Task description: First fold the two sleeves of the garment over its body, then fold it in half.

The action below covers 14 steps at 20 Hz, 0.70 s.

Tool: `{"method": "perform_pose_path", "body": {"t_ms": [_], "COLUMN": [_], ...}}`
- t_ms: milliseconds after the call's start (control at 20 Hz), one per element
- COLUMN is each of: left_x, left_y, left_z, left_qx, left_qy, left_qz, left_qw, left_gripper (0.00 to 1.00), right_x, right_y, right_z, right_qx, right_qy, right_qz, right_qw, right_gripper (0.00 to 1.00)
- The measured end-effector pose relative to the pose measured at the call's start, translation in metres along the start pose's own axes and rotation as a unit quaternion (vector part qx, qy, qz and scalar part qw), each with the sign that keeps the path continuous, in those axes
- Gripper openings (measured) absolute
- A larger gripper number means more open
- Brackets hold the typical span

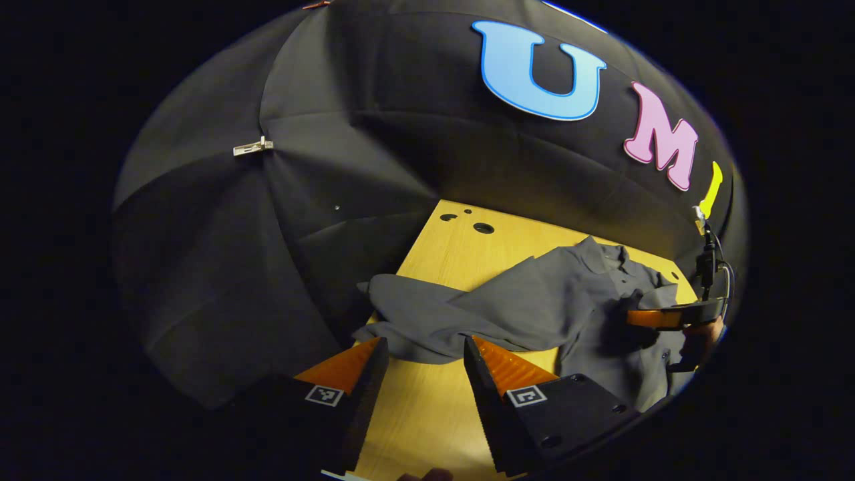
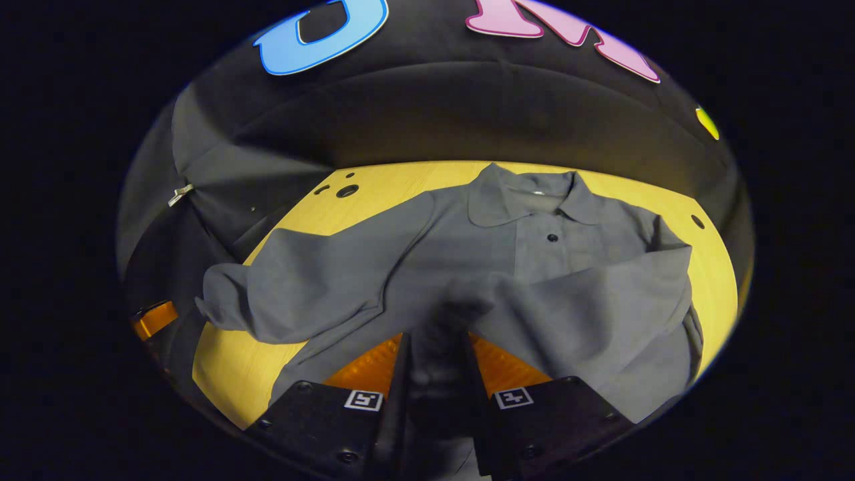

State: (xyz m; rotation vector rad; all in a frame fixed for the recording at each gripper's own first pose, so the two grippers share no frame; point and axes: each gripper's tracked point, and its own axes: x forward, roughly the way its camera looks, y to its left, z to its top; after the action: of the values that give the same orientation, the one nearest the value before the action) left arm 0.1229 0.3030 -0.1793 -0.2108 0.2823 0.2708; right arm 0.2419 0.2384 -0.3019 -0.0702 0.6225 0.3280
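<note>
A grey collared shirt [image 2: 481,234] lies face up on the yellow table [image 2: 401,180], its collar toward the booth wall. My right gripper [image 2: 435,337] is shut on the end of one sleeve [image 2: 588,294], which is drawn across the shirt's body. The other sleeve [image 2: 287,287] spreads out sideways toward the table's left edge. In the left gripper view that spread sleeve [image 1: 414,314] lies just beyond my left gripper [image 1: 424,342], which is open over bare table with nothing between its fingers. Farther right, the right gripper [image 1: 658,318] hovers over the shirt [image 1: 568,294].
Small round holes [image 1: 483,228] mark the table's far corner. Black cloth walls close in on the table [image 1: 454,247] at the back and left, with a metal clip [image 1: 252,147] on a seam. The left gripper's body [image 2: 153,319] sits past the table's left edge.
</note>
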Motion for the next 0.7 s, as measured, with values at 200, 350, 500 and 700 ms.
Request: {"method": "perform_pose_path", "body": {"t_ms": [200,350,500,700], "left_x": [0.036,0.059,0.081,0.106], "left_y": [0.013,0.014,0.013,0.017], "left_z": [-0.003,-0.006,-0.007,-0.02], "left_qx": [-0.003,0.003,0.019,0.029], "left_qy": [0.015,0.028,0.034,0.062], "left_qz": [0.013,0.015,0.015,0.027], "left_qw": [1.0,0.999,0.999,0.997], "left_gripper": [0.73,0.74,0.73,0.74], "right_x": [-0.017,-0.039,-0.068,-0.107], "right_y": [0.021,0.013,-0.004,-0.033], "right_z": [-0.004,-0.01,-0.018,-0.04], "right_qx": [-0.006,-0.024,-0.026,-0.04], "right_qy": [0.009,0.009,0.003,0.007], "right_qz": [0.047,0.047,0.035,0.004], "right_qw": [0.999,0.999,0.999,0.999], "right_gripper": [0.38,0.53,0.53,0.53]}}
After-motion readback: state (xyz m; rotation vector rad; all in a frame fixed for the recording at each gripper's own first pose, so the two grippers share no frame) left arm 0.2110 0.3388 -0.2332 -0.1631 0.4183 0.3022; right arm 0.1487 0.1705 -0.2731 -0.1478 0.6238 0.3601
